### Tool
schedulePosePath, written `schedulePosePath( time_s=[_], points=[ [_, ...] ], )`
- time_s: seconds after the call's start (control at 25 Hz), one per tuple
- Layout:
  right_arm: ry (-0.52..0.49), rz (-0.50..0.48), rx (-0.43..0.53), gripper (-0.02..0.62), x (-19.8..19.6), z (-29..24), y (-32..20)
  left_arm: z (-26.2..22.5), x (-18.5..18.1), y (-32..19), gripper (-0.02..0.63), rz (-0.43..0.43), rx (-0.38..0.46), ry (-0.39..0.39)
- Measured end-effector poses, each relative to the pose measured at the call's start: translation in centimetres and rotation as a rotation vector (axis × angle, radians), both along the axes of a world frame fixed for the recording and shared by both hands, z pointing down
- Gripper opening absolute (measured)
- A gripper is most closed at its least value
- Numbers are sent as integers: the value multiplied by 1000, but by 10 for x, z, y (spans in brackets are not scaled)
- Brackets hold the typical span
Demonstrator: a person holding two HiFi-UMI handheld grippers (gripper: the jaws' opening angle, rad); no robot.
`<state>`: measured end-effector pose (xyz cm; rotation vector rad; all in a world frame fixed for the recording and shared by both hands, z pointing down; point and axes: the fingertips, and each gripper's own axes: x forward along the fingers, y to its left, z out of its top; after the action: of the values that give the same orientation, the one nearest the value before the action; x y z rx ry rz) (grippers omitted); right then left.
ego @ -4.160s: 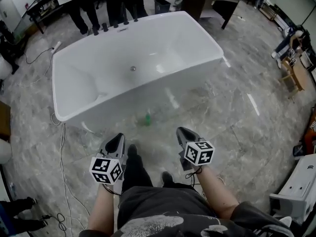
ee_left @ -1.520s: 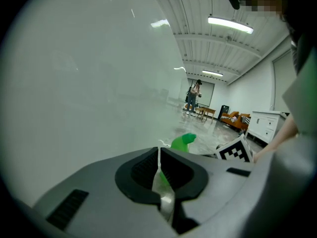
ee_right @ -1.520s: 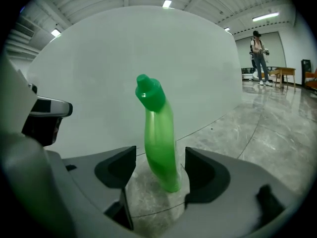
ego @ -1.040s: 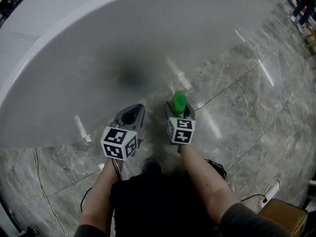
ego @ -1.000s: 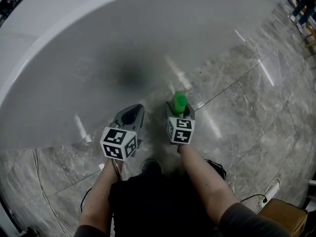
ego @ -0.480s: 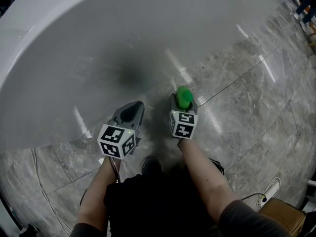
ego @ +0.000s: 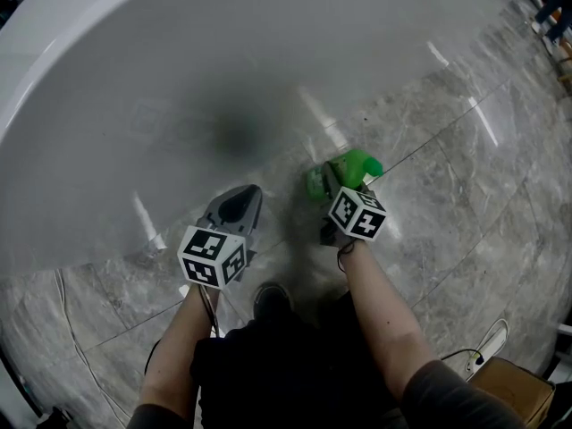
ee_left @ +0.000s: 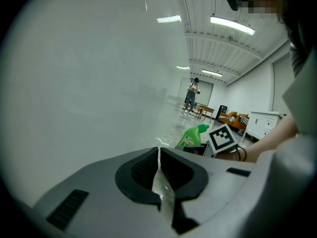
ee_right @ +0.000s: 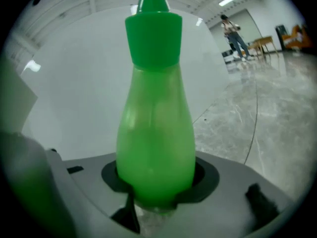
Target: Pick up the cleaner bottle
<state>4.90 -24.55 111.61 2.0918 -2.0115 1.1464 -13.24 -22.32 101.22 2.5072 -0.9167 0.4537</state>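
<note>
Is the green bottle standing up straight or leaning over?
Leaning over. From above, the green bottle slants in the right tool, its cap pointing right.

Ceiling strips [ee_left: 232,25] light everything brightly and evenly. Beside the bathtub [ego: 179,79] the floor [ego: 465,239] carries white glare streaks; a dim shadow blotches the bathtub's wall. Edges bend and darken. The cleaner bottle [ee_right: 154,133] in my right claw [ee_right: 156,205] looks soft.

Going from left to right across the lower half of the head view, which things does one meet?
Left gripper → bottle, between the right gripper's jaws, which have just been closing → brown box.
</note>
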Motion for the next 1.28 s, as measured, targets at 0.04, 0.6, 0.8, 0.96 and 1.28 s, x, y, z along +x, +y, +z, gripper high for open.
schedulePosePath(
  time_s=[0.04, 0.6, 0.8, 0.96, 1.28],
  points=[
    [-73, 39, 8, 198, 6, 0, 1, 0, 1, 1, 25, 1, -4, 0],
    [-744, 205, 246, 193, -10, -43, 11, -24, 3, 16, 25, 27, 18, -21],
    [-826, 227, 240, 193, -11, -92, 40, -57, 7, 39, 25, 35, -3, -23],
    [-815, 225, 211, 193, -10, -142, 53, -98, 1, 41, 25, 59, -44, -43],
    [-882, 139, 196, 193, -17, -303, 118, -248, -3, 98, 25, 61, -60, -35]
  ],
)
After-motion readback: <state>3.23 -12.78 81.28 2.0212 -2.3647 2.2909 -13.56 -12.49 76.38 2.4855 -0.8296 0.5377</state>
